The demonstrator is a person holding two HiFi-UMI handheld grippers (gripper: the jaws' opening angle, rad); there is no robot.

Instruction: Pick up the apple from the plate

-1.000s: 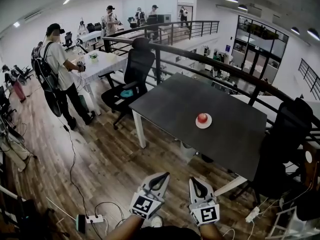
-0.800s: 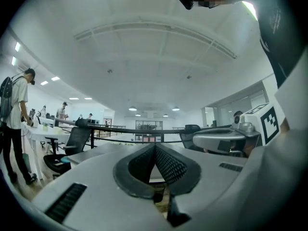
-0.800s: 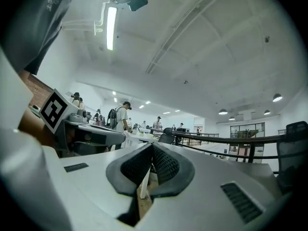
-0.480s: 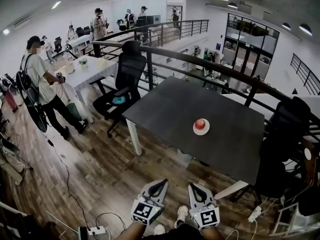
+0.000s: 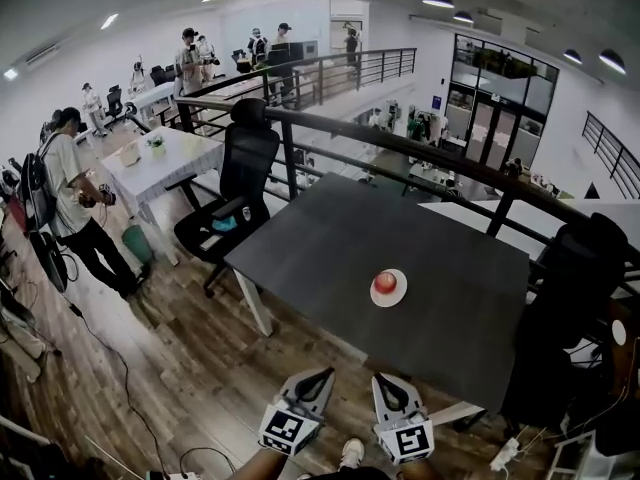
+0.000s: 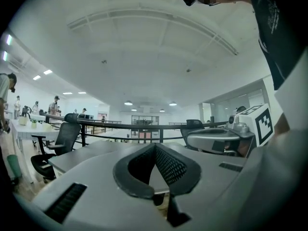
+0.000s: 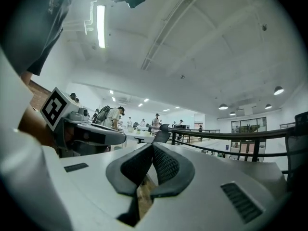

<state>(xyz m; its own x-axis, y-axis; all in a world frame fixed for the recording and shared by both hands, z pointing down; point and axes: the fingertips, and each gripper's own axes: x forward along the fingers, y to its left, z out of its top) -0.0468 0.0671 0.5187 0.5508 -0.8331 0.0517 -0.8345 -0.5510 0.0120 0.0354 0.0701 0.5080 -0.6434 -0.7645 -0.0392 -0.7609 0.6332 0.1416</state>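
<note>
Open-plan office, dark grey rectangular table (image 5: 330,238): round red apple (image 5: 385,282) resting on small white plate (image 5: 397,299) mid-table, untouched; left gripper (image 5: 322,376) and right gripper (image 5: 383,380) both pinched closed, empty, short of near edge yet nearer than a second ago; approach only, opening still needed.

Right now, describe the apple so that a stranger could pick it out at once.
Find the big dark table by the black railing. Toward its near right part lies a small white plate, with nothing else on the tabletop. The apple sits on it: round, red, the only colour on that dark surface.
</note>
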